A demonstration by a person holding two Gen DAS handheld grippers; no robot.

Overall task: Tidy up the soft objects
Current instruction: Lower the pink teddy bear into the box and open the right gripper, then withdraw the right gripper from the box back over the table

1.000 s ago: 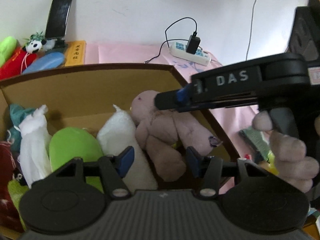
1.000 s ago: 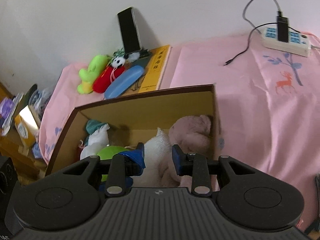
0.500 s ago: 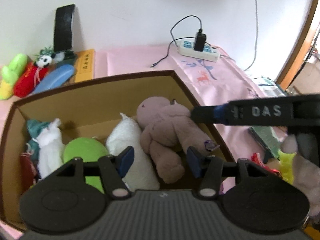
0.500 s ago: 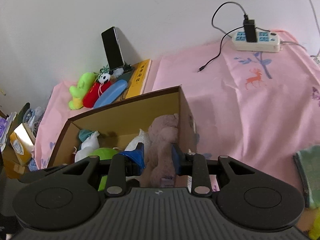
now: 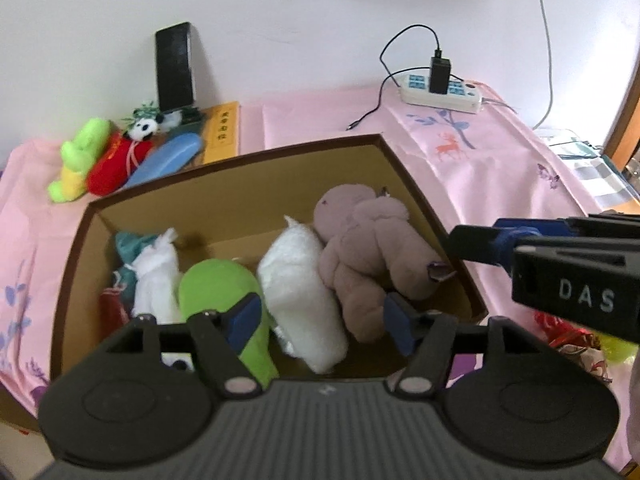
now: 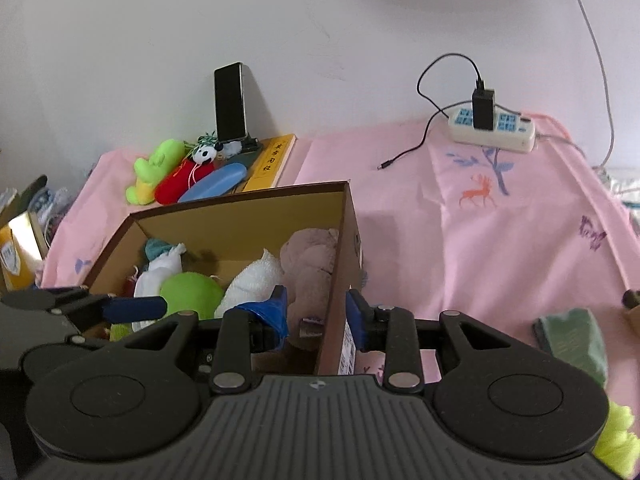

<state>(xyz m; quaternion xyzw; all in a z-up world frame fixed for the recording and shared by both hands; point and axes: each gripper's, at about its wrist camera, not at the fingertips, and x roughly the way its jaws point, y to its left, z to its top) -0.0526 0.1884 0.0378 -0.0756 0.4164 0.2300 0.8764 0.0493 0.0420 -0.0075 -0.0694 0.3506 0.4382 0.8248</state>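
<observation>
A brown cardboard box (image 5: 240, 160) (image 6: 240, 208) stands on the pink cloth. Inside lie a mauve plush bear (image 5: 372, 248) (image 6: 308, 260), a white plush (image 5: 300, 280) (image 6: 256, 280), a green plush (image 5: 224, 288) (image 6: 192, 292), a smaller white plush (image 5: 154, 276) and a teal one (image 5: 128, 244). My left gripper (image 5: 320, 318) is open and empty above the box's near side. My right gripper (image 6: 316, 314) is open and empty, its fingers either side of the box's right wall; it also shows in the left wrist view (image 5: 480, 246).
A green and yellow plush (image 5: 80, 156), a red plush with a panda (image 5: 120, 156), a blue case (image 5: 168, 156), a yellow book (image 5: 224, 132) and a phone on a stand (image 5: 174, 68) sit by the wall. A power strip (image 5: 440, 88) lies at the back right. A green cloth (image 6: 568, 336) lies right.
Both grippers have pulled back and up from the box. The right gripper has let go of the mauve bear, which now lies in the box, and has moved right.
</observation>
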